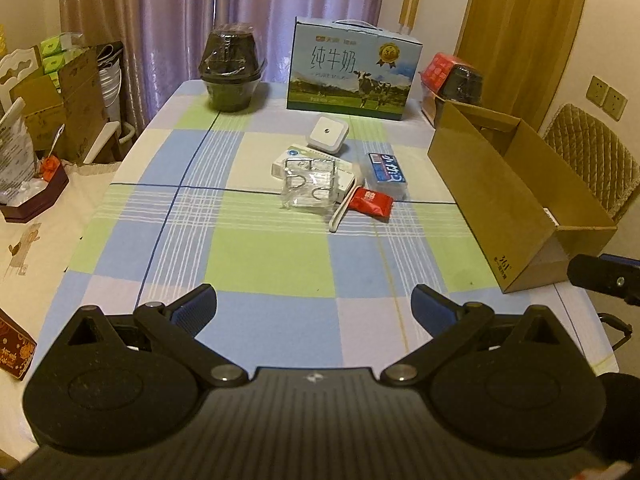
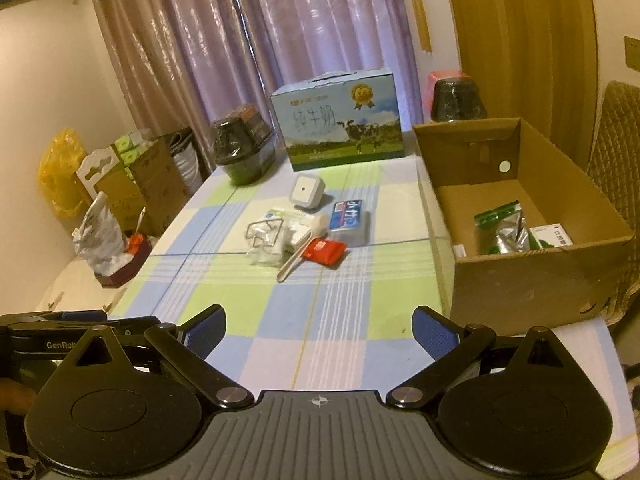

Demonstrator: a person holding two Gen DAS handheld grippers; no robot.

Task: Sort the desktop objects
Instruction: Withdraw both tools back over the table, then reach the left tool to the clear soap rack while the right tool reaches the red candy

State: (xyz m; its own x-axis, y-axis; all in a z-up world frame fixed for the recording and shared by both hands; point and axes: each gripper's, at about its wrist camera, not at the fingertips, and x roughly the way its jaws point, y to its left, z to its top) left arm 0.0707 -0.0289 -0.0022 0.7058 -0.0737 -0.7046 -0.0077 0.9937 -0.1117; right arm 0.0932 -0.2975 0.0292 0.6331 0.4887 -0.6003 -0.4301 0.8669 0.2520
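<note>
A small pile lies mid-table: a clear glass jar with a wire clasp (image 1: 310,186) (image 2: 266,242), a white flat box (image 1: 298,160) under it, a white square device (image 1: 327,133) (image 2: 306,192), a blue tissue pack (image 1: 387,174) (image 2: 348,220), a red packet (image 1: 371,203) (image 2: 323,251) and a white stick (image 1: 343,210) (image 2: 295,262). A brown cardboard box (image 1: 492,196) (image 2: 520,276) at the right holds a green-and-silver pouch (image 2: 502,228) and a white-green box (image 2: 554,236). My left gripper (image 1: 314,306) and right gripper (image 2: 318,328) hover open and empty over the near table edge.
A milk carton case (image 1: 354,70) (image 2: 338,120) stands at the back, with dark wrapped containers (image 1: 232,68) (image 2: 458,98) on either side. Boxes and bags crowd a side surface at the left (image 1: 44,120). A padded chair (image 1: 592,156) stands behind the cardboard box.
</note>
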